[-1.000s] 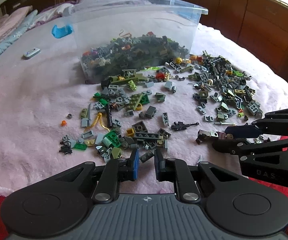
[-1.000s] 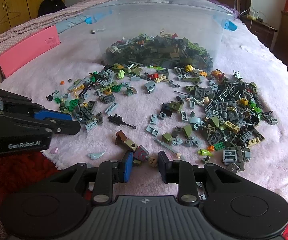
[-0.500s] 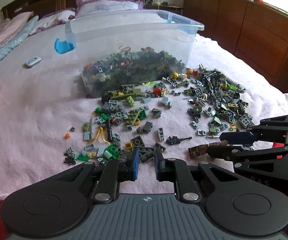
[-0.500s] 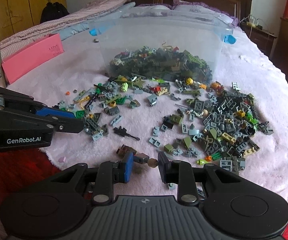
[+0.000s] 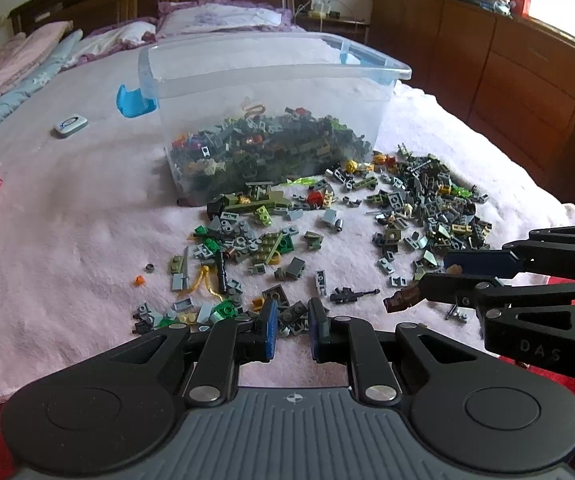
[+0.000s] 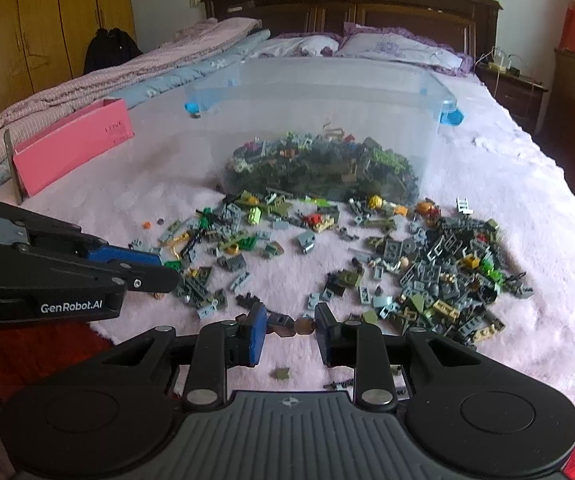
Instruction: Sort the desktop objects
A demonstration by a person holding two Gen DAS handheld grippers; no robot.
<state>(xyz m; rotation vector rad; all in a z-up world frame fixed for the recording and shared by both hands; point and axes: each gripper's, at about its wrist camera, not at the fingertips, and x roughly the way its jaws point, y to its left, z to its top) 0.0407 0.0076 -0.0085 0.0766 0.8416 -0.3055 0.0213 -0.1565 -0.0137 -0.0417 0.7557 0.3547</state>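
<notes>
While bricks [image 6: 439, 272] litter the blanket [image 6: 527, 184], right tool [image 6: 290, 326] grips a brown piece [image 6: 287, 326].

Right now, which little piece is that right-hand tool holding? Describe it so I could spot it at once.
Start at the clear plastic bin on the pink blanket, then come toward the near edge, past the scattered bricks. There the right gripper pinches a brown jointed piece off the blanket. Unlike the flat grey and green bricks, it is dark brown, lumpy, with a round tan knob.

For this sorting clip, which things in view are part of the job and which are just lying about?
Job: loose bricks on the blanket; clear bin of bricks; brown piece in the right gripper; left gripper.

Lying about: pink box; small white device; pillows.
</notes>
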